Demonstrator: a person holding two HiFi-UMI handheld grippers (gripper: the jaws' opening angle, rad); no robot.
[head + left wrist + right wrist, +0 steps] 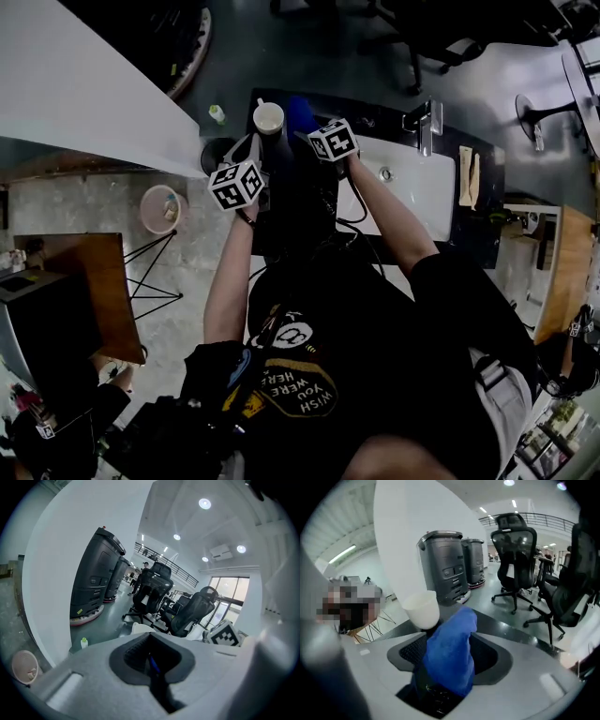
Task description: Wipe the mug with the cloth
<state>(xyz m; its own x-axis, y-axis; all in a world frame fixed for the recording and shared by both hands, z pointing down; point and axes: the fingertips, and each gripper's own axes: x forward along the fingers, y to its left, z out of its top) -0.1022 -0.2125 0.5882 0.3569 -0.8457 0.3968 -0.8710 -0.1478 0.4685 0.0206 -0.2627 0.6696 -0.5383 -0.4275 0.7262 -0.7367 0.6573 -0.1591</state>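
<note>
A white mug [269, 117] is up over the far left end of the dark counter [375, 117], and its rim [140, 628] shows just past my left gripper [152, 662]. That gripper [251, 146] reaches up to the mug from the left with its jaws closed together; where they grip is hidden. A blue cloth [452, 648] stands bunched between the jaws of my right gripper [449, 663], which are spread wide and do not press on it. The cloth's top nearly touches the tilted mug [422, 609]. In the head view the cloth [300, 112] is right of the mug, ahead of my right gripper [309, 127].
A white sink basin [417, 192] with a tap [427, 122] is set in the counter on the right. A small green-capped bottle [217, 113] and a pink bucket [161, 208] stand on the floor at left. There are office chairs [515, 569] and grey machines [443, 564] beyond.
</note>
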